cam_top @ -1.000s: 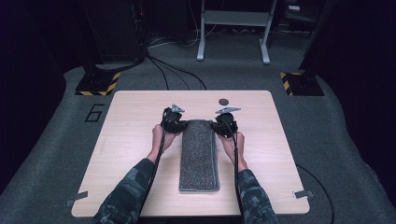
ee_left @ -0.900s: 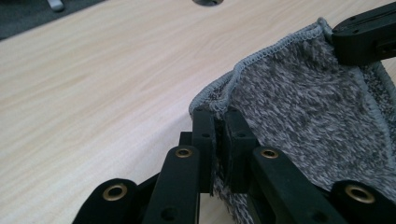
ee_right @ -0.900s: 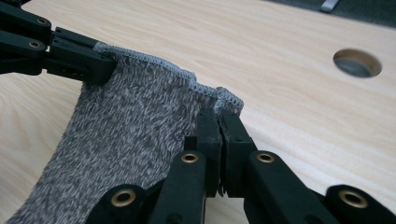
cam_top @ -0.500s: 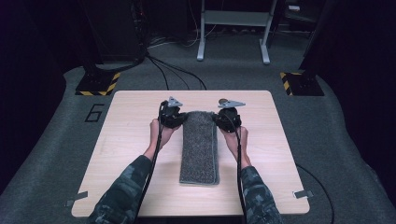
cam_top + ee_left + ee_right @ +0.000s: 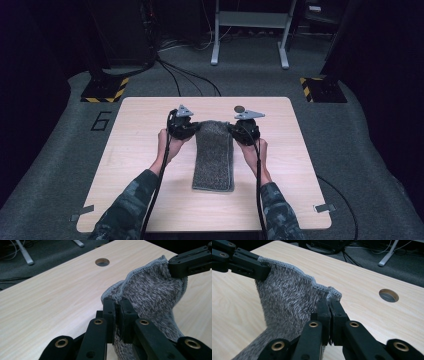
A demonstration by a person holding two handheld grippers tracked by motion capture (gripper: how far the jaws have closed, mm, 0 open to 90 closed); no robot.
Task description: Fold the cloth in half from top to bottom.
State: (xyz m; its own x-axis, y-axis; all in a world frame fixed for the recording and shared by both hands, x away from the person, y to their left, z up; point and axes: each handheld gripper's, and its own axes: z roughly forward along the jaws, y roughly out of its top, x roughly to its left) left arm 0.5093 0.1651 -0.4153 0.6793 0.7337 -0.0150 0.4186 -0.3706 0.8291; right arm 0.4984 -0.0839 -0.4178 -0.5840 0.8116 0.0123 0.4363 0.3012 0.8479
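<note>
Towel far end lifted higher, left tongs and right tongs pinching its corners

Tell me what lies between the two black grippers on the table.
In the high view, the far edge of the grey fuzzy towel spans from left gripper to right gripper, each clamped on a corner.

Pale wood table on grey carpet; metal stand legs far; hazard-striped bases flanking; surroundings dark.
</note>
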